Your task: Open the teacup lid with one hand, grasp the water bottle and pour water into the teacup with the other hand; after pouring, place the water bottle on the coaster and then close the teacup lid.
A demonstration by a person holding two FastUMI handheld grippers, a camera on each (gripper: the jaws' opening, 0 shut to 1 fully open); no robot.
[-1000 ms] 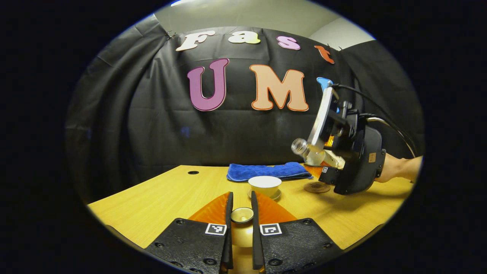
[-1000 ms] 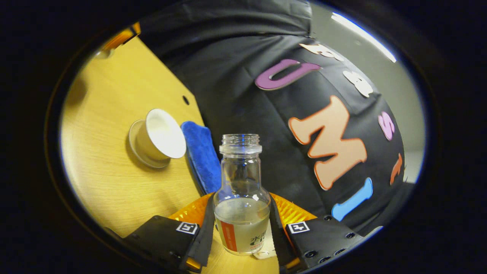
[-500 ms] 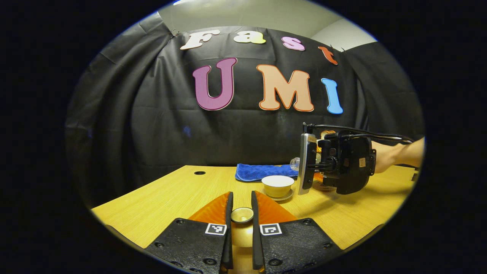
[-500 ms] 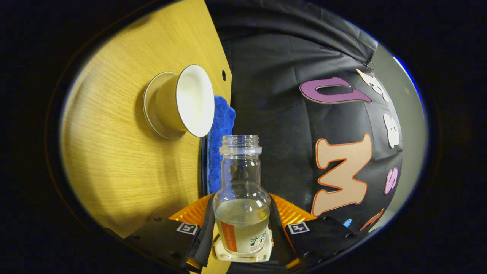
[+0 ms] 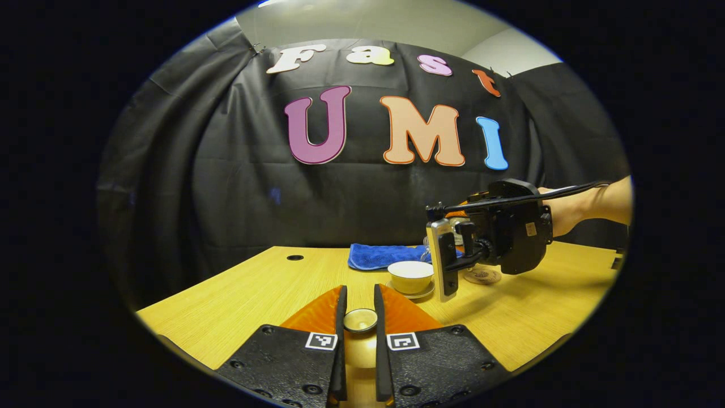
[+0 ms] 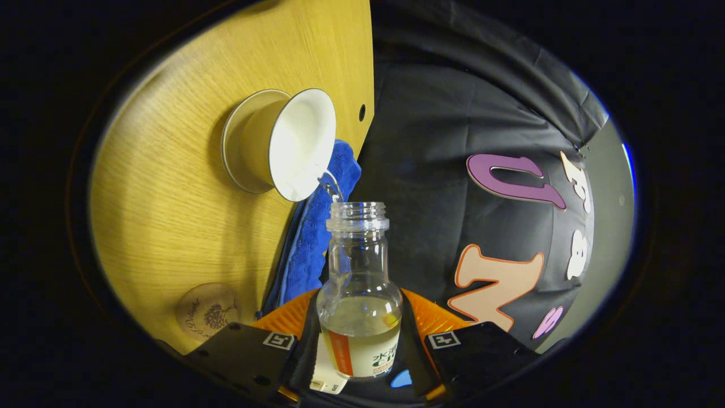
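Tipped on its side in the right gripper [image 6: 358, 340], jaws clamped on its body, the water bottle [image 6: 359, 294] points its mouth at the open teacup [image 6: 286, 144] just beyond, while the left gripper [image 5: 359, 334] pinches the teacup lid [image 5: 360, 320] over the table [image 5: 238, 306]

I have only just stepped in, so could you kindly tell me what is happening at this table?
A person works two handheld tools. The left tool holds the teacup lid clear of the cup. The right tool, held by a hand, grips an uncapped water bottle tipped sideways, and a thin stream of water runs into the open teacup on its saucer. The coaster lies bare beside a blue cloth, so pouring is under way.
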